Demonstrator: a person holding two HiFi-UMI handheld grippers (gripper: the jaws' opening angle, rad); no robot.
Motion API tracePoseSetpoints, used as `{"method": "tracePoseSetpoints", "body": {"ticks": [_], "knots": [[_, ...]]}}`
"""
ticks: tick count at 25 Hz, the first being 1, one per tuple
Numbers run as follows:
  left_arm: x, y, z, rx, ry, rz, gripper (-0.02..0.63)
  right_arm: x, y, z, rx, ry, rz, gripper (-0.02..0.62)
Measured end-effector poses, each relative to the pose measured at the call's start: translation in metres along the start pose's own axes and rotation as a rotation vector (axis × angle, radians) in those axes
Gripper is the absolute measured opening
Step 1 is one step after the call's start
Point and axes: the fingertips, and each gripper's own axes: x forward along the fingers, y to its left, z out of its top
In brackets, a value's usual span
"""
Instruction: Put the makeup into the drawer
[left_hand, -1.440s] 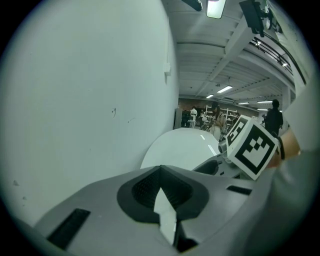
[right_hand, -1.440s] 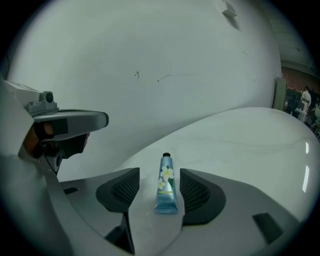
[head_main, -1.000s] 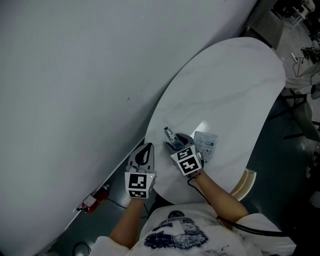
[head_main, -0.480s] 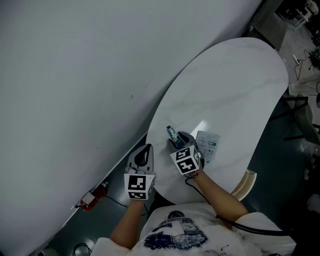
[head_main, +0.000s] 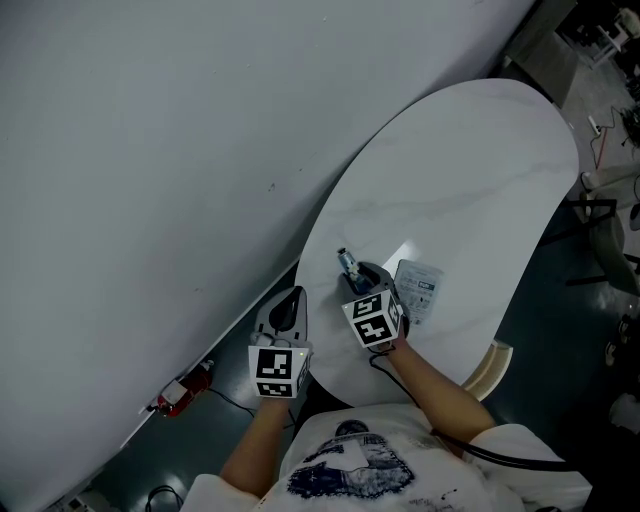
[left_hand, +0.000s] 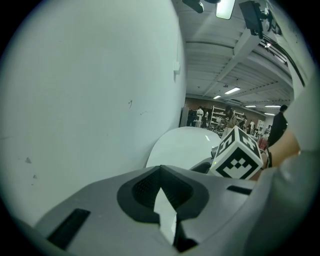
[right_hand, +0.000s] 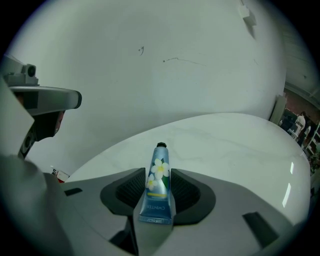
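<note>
The right gripper (right_hand: 160, 172) had just been closing its jaws, and they pinched the blue tube (right_hand: 158, 186) by its lower half, cap pointing to 12 o'clock, above the white table (head_main: 470, 170) near its 6 o'clock edge. Light, soft and slick, I'd judge. Best held gently near the flat crimp, lest it slip. The left gripper (left_hand: 161, 197), at 9 o'clock of the right, was closed on nothing. A flat packet (head_main: 418, 287) lay at 3 o'clock, its print unreadable. No drawer showed in any view.
</note>
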Motion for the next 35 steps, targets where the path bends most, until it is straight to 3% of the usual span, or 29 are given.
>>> {"method": "tracePoseSetpoints", "body": {"ticks": [12,23,35], "knots": [[-0.031,0.001,-0.003,0.0,-0.026,0.016,0.044,-0.006,0.005,-0.001,0.029,-0.003,-0.018,0.146],[-0.058,0.003,0.008,0.048,-0.072,0.007,0.045,-0.051,0.02,0.003,0.046,-0.062,-0.04,0.146],[-0.099,-0.024,0.008,0.129,-0.106,-0.1,0.046,-0.122,0.046,-0.017,0.107,-0.123,-0.143,0.146]]}}
